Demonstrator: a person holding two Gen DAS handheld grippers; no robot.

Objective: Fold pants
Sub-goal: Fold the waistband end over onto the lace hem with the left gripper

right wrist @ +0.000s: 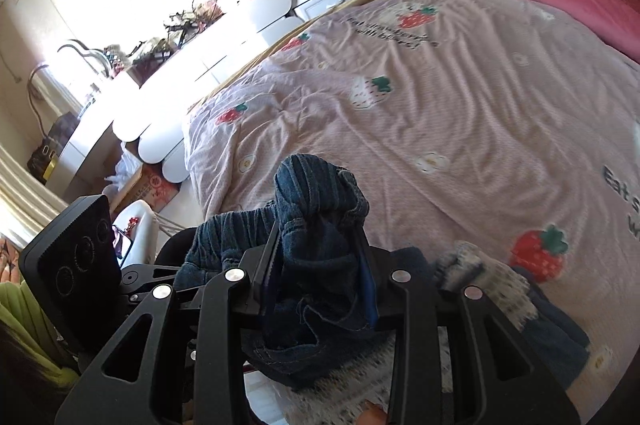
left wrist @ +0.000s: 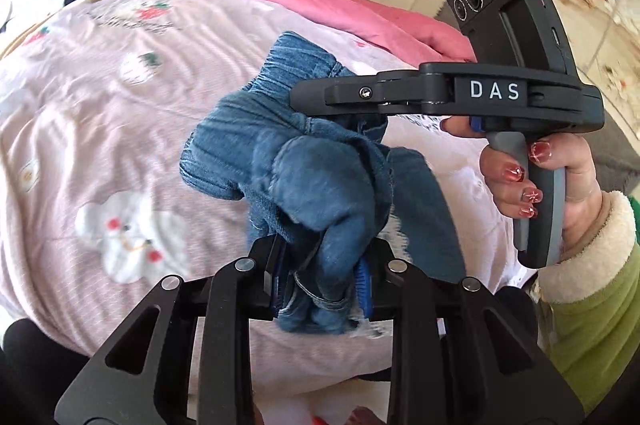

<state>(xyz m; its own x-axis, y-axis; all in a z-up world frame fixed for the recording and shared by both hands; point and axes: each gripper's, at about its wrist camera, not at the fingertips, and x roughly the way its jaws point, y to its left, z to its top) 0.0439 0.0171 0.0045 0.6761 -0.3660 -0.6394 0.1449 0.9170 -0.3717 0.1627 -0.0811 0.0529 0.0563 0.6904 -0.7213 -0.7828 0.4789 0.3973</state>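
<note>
Pants of blue denim, with an elastic gathered waistband, hang bunched in the air above the pink strawberry-print bedspread, not yet laid flat. The left tool is closed on a wad of the denim between its black fingers. The right tool likewise clamps a fold of the waistband region; in the left view it stands just right of the cloth. Judgement: the step in hand is lifting and gathering, before any fold. The next move calls for drawing both tools apart to spread the garment, then lowering it flat on the bed.
</note>
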